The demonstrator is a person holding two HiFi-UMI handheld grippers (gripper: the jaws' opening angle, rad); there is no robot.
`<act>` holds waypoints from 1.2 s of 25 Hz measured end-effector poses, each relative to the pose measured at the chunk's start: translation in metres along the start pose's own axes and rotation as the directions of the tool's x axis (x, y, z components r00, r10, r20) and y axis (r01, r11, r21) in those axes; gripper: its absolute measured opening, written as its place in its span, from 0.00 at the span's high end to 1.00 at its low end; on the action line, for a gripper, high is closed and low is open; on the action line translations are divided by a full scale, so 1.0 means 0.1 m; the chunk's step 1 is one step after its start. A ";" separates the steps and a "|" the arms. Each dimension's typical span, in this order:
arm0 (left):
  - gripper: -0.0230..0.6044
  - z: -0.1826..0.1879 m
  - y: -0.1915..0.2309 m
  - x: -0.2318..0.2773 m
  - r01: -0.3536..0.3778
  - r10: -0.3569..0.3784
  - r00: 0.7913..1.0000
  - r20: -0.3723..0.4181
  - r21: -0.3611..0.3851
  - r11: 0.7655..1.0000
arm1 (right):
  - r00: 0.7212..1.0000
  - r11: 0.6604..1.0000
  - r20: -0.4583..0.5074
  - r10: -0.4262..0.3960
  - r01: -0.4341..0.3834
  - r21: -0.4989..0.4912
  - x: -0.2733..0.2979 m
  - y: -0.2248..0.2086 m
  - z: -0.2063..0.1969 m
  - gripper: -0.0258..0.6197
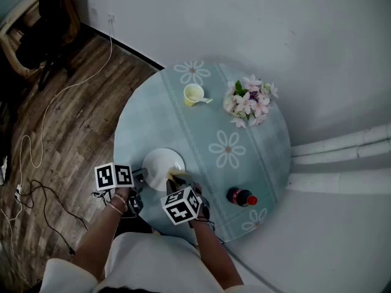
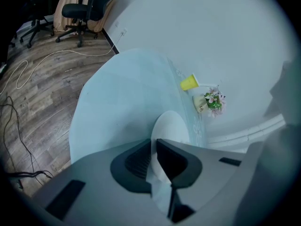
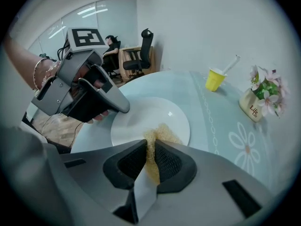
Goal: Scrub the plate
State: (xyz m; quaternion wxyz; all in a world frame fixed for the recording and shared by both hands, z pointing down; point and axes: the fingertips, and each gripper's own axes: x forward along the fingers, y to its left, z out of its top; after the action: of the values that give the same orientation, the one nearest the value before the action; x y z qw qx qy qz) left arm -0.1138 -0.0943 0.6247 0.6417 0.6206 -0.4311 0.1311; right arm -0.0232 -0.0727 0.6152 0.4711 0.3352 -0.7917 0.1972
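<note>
A white plate [image 1: 162, 165] lies near the front edge of the round table [image 1: 183, 133]. My left gripper [image 1: 141, 178] is at the plate's left rim. In the left gripper view the plate [image 2: 172, 128] runs edge-on between the jaws, and the left gripper [image 2: 153, 147] is shut on its rim. My right gripper [image 1: 176, 182] is shut on a yellow scrub pad [image 3: 164, 132], whose free end rests on the near part of the plate [image 3: 141, 114]. In the right gripper view the right gripper [image 3: 151, 146] faces the left gripper [image 3: 96, 98] across the plate.
On the pale blue flowered cloth, a yellow cup [image 1: 193, 94] with a spoon stands at the far side, beside a pot of pink flowers [image 1: 249, 101]. A dark bottle with a red cap [image 1: 242, 197] lies front right. Cables [image 1: 36, 157] trail over the wooden floor on the left.
</note>
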 end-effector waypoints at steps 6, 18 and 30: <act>0.89 0.00 0.00 0.01 0.027 -0.027 1.000 -0.002 -0.043 0.999 | 1.000 0.998 0.014 -0.010 0.009 0.054 0.05 -0.19 0.07 0.87; 0.90 0.00 0.00 0.00 0.056 -0.056 0.998 0.001 -0.027 0.998 | 0.999 0.996 0.008 -0.037 0.036 0.084 0.18 -0.39 0.31 0.87; 0.90 0.00 -0.01 0.00 0.057 -0.058 0.998 -0.013 -0.017 0.998 | 0.999 0.998 0.047 0.002 -0.005 0.056 0.33 -0.28 0.60 0.87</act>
State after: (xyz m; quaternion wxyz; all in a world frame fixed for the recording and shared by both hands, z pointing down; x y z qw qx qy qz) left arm -0.1133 -0.0948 0.6242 0.6531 0.6266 -0.4099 0.1131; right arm -0.0511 -0.1416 0.6157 0.4426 0.3515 -0.7972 0.2121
